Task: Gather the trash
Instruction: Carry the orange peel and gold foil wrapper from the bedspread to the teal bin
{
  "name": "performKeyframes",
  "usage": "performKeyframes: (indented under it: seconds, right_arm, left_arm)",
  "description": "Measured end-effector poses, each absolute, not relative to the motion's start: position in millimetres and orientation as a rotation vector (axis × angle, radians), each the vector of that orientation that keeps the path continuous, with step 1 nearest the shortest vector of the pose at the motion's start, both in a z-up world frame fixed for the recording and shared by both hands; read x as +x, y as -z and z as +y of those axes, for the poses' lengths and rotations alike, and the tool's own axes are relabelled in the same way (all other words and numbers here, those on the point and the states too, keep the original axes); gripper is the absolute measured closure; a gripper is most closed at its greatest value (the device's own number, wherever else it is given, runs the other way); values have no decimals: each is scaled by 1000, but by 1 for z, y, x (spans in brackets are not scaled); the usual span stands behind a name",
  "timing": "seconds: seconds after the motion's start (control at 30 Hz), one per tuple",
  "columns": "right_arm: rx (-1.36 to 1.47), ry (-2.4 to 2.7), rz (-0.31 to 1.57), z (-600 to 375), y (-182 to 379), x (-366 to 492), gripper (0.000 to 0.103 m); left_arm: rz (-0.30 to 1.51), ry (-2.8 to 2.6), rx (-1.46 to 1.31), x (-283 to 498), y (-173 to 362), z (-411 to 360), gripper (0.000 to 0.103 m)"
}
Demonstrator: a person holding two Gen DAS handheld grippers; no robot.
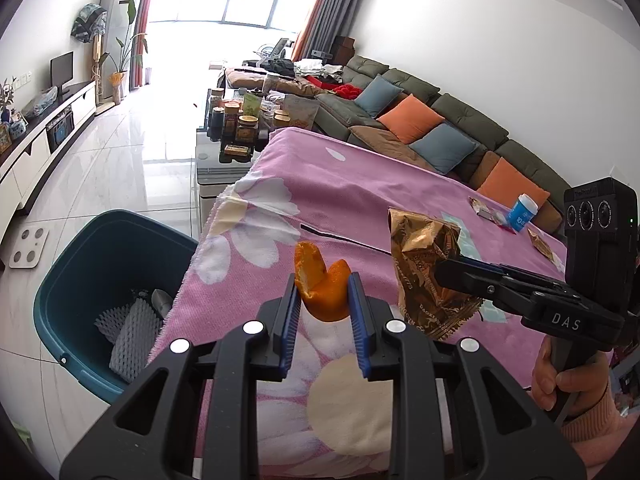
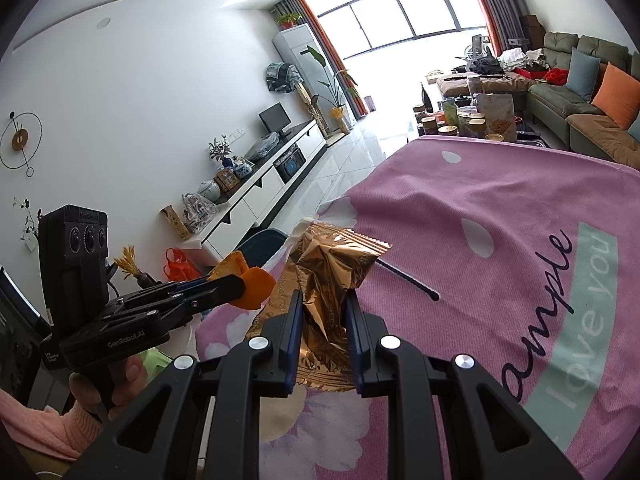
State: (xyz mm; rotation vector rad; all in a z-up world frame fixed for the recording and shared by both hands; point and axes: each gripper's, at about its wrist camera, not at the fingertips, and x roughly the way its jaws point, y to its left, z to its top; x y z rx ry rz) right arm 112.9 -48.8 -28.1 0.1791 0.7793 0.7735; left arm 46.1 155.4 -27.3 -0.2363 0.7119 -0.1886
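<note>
- The left gripper (image 1: pixel 323 308) is clamped on an orange peel (image 1: pixel 323 288), held above the pink blanket (image 1: pixel 360 184) near its left edge.
- The right gripper (image 2: pixel 322 340) is pinching a crumpled gold wrapper (image 2: pixel 332 276), raised over the blanket just beside the peel.
- Past that blanket edge lies tiled floor (image 1: pixel 120 152).
- There a teal bin (image 1: pixel 100 272) holds white foam netting (image 1: pixel 128 332).

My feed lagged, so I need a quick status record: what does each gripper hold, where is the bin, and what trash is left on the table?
left gripper: shut on orange peel
right gripper: shut on gold foil wrapper
teal bin: on floor, left of table, holds white foam netting
pink tablecloth: small wrappers and blue-and-white bottle at far right
</note>
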Motion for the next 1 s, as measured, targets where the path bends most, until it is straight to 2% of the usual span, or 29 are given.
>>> performKeyframes:
  seconds: [1.0]
  right_arm:
    - [146,-838,785,-11,28,120,84]
  left_arm:
    - [698,124,-247,36,28,177,79]
